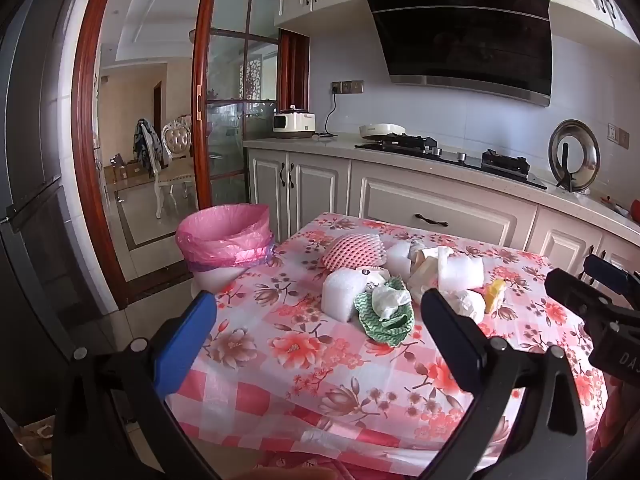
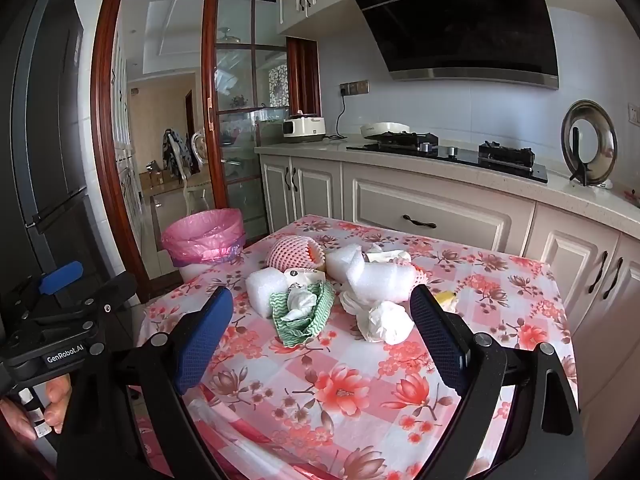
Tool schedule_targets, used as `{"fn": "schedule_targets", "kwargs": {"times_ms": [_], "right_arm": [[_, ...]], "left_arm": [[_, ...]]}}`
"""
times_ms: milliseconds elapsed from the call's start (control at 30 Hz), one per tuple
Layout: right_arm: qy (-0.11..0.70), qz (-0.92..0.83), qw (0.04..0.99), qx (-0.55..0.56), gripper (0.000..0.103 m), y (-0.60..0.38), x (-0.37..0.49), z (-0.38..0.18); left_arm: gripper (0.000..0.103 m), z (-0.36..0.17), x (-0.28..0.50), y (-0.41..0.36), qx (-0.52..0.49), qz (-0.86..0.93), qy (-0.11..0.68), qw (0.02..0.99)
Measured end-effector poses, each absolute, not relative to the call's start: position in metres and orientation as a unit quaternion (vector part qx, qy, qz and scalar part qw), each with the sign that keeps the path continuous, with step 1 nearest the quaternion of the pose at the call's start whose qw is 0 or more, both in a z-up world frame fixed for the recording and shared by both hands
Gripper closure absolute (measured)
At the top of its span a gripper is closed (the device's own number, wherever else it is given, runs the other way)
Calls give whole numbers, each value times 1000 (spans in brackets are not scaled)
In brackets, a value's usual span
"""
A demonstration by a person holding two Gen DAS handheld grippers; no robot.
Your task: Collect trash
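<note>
A heap of trash lies mid-table on the floral cloth (image 1: 304,364): a green wavy cloth with crumpled paper (image 1: 386,314) (image 2: 304,312), white foam pieces (image 1: 342,294) (image 2: 378,274), a pink foam net (image 1: 356,250) (image 2: 292,254), a crumpled white tissue (image 2: 386,322) and a yellow scrap (image 1: 495,290). A bin lined with a pink bag (image 1: 226,236) (image 2: 204,236) stands on the floor off the table's far left corner. My left gripper (image 1: 320,316) is open, short of the heap, nothing between its fingers. My right gripper (image 2: 322,316) is open too, likewise empty and short of the heap.
Behind the table runs a counter with white cabinets (image 1: 432,208), a gas hob (image 1: 452,156), a cooker (image 1: 294,122) and a pot lid on a stand (image 1: 574,156). A dark fridge (image 1: 28,184) stands left. A hand (image 2: 40,408) holds the left gripper's handle.
</note>
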State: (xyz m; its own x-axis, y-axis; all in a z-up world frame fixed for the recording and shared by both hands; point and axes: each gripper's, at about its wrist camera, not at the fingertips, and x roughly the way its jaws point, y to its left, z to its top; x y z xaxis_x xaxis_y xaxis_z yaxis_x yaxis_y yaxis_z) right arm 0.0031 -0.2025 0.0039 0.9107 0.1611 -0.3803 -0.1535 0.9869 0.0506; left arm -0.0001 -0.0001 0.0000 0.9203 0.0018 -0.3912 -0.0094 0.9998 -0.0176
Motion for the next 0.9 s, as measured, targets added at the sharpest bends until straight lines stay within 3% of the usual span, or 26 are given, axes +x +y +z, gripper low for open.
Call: {"fn": "schedule_targets", "kwargs": {"times_ms": [900], "right_arm": [[196,81,977,17,18,-206,4,5]], "left_arm": [[4,0,0,0,-6,3,200,980]]}}
